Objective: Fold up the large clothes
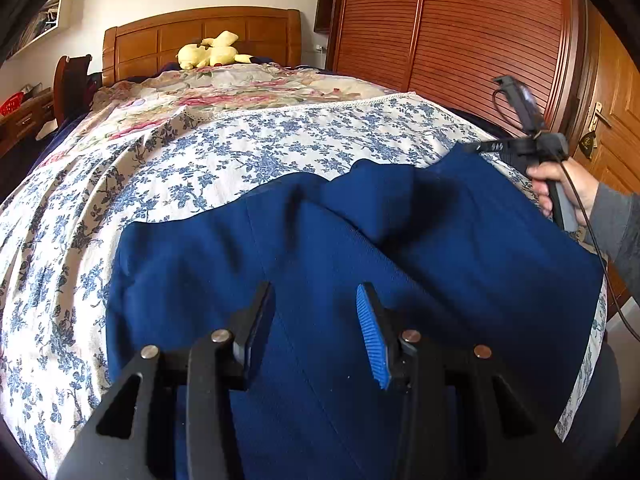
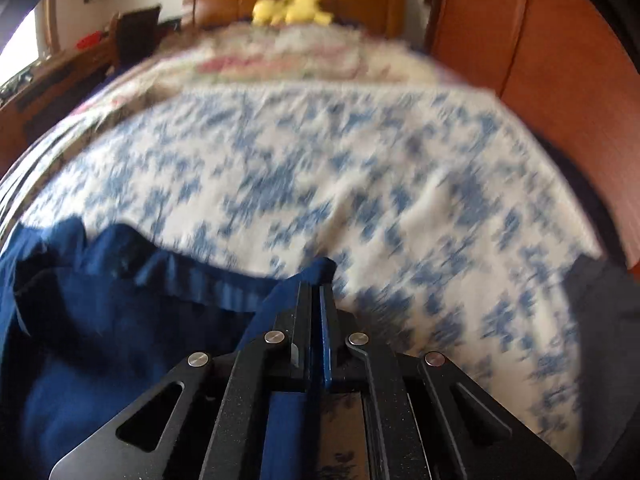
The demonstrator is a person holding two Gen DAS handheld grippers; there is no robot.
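A large navy-blue garment (image 1: 320,240) of fine-woven cloth lies rumpled on the bed's blue-floral cotton sheet (image 1: 240,144), near the foot end. The left gripper (image 1: 316,320), black with ribbed blue pads, hovers partly open above the cloth, holding nothing. The right gripper (image 2: 318,292) is pinched closed on a corner of the garment's edge; no writing is readable.

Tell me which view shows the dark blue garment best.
Left wrist view. The dark blue fabric garment is sharp there and spreads across the blue-and-white floral bedsheet, far edge and folds visible. The right wrist view is motion-blurred and shows only a bunched part at lower left, with an edge pinched in the shut right tool.
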